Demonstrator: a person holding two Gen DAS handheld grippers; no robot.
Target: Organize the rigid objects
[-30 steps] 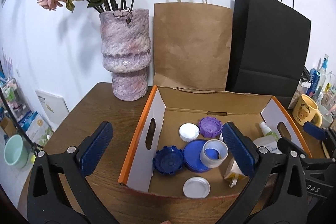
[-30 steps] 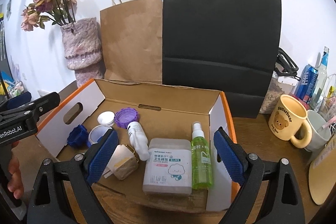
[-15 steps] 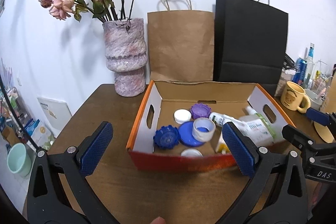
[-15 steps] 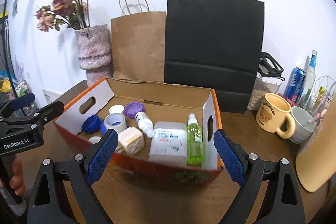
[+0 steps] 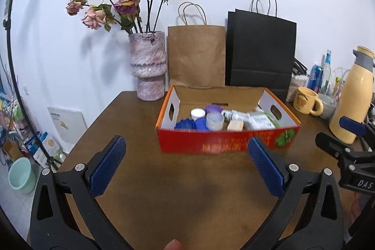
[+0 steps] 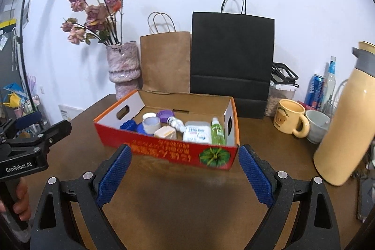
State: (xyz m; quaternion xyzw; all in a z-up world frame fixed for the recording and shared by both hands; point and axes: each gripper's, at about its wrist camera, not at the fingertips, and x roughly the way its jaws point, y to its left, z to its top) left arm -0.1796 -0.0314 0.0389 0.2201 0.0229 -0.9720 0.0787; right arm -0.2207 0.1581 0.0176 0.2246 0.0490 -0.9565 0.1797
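A matt cardboard box (image 6: pixel 168 154) sits on a smooth brown wooden table (image 6: pixel 187 203) before paper bags (image 6: pixel 232 57).

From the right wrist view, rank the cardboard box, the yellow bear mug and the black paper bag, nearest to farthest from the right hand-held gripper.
1. Cardboard box: straight ahead of the right hand-held gripper, closest.
2. Yellow bear mug: farther back, to the right.
3. Black paper bag: behind the box, against the wall.
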